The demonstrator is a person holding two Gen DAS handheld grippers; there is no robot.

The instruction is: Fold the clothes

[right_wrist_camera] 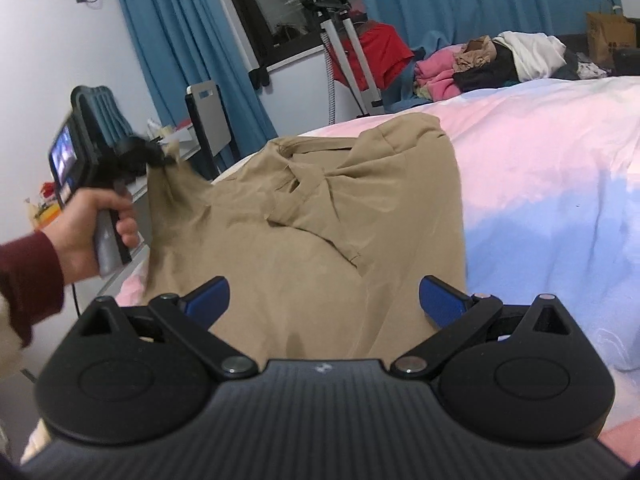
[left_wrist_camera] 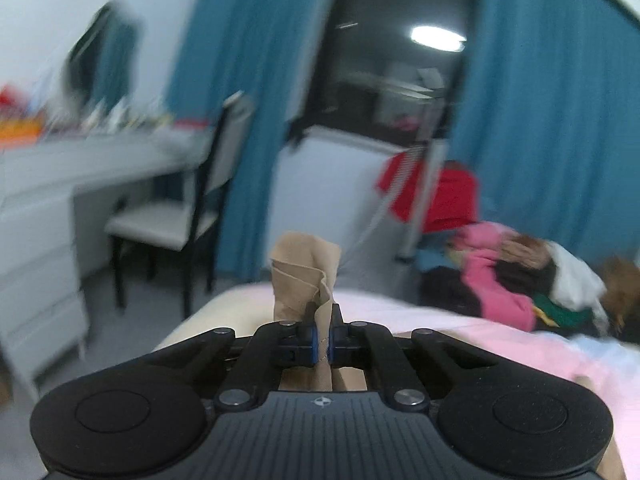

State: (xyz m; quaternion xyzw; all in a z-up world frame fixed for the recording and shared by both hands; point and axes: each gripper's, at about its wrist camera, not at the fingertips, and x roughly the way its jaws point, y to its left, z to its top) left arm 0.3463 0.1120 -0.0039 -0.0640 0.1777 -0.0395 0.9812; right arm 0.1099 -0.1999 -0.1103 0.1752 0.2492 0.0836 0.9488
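Tan collared shirt (right_wrist_camera: pixel 320 208), thin and limp, drapes over bed (right_wrist_camera: pixel 540 168); left gripper (left_wrist_camera: pixel 323 326) pinches its raised edge; right gripper (right_wrist_camera: pixel 324 300) gapes, empty; hems suit gripping.

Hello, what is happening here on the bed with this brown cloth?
A person is folding a tan shirt spread on the bed. The left gripper is shut on one edge of the shirt and holds it lifted above the bed. The right gripper is open above the near part of the shirt, holding nothing. A pile of clothes lies further back.
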